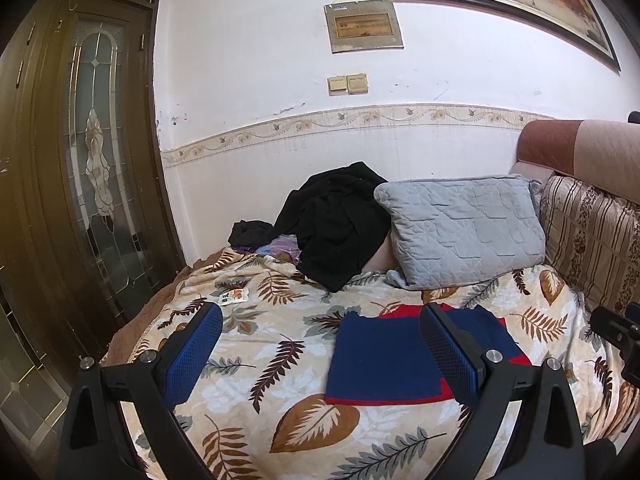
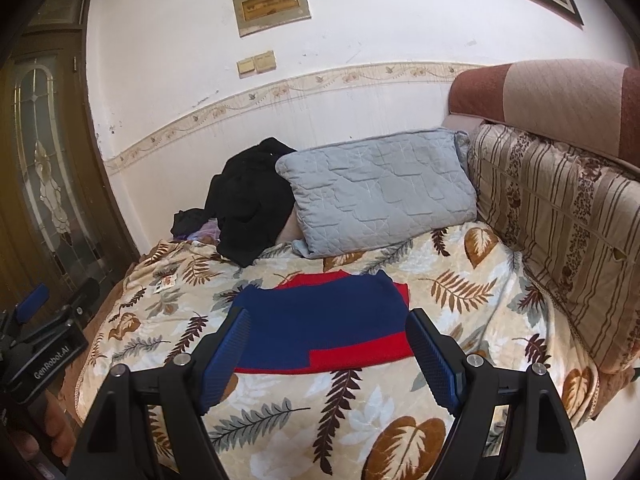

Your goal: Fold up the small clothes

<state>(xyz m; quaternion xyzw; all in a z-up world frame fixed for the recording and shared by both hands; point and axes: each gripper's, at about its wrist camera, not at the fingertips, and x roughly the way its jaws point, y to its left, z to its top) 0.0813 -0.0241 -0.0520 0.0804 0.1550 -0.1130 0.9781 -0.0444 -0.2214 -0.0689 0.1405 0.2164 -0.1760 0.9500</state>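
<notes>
Both grippers, left (image 1: 320,352) and right (image 2: 328,356), hang with jaws apart and empty above the garment (image 2: 320,328), a blue-and-red knit lying flat, partly folded, mid-blanket (image 2: 320,408). It looks soft, light and limp, so I would pinch it at a near corner or hem edge. Underneath is a plush leaf-print bed cover, with a grey pillow (image 2: 380,192) and black clothes (image 2: 252,200) against the wall.

Black angular frames on left gripper (image 1: 320,356) and right gripper (image 2: 328,356), blue mesh-textured pads (image 2: 226,354), silver screws, white "GenRobot.AI" lettering.
</notes>
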